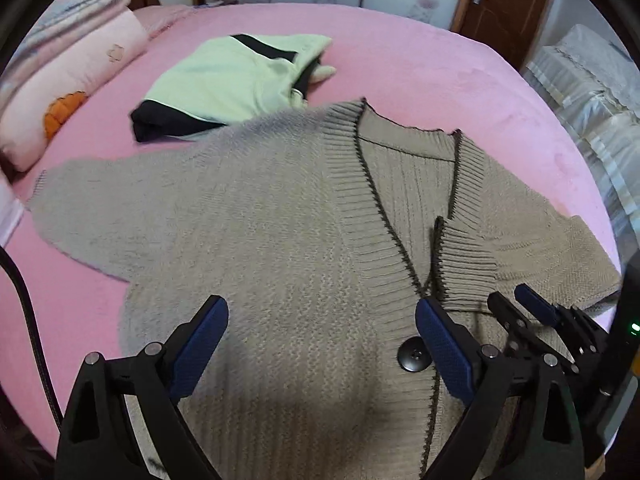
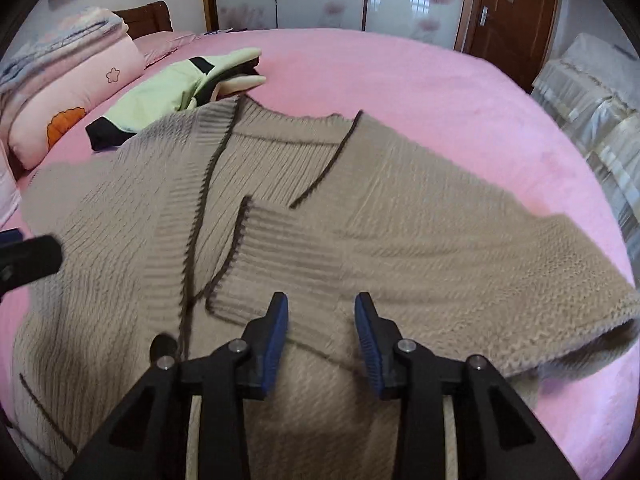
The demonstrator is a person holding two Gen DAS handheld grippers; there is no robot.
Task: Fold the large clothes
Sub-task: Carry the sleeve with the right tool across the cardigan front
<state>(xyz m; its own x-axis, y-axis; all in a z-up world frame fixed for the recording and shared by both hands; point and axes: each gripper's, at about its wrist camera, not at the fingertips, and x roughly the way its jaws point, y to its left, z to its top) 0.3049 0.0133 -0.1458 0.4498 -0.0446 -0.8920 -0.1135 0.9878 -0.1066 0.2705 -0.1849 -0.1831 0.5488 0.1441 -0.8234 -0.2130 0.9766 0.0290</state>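
Left wrist view is showing the left gripper hanging with its jaws spread wide and nothing between them, over the chest of the beige knitted cardigan. Just by its right finger a dark button is sitting on the front edge. The right gripper is hovering over the cardigan's folded-over ribbed band, its jaws standing partly apart and gripping nothing. The cardigan is lying spread face up, sleeves out, on the pink bed. Beyond its collar a folded pale green and black garment is resting, with stacked bedding at far left.
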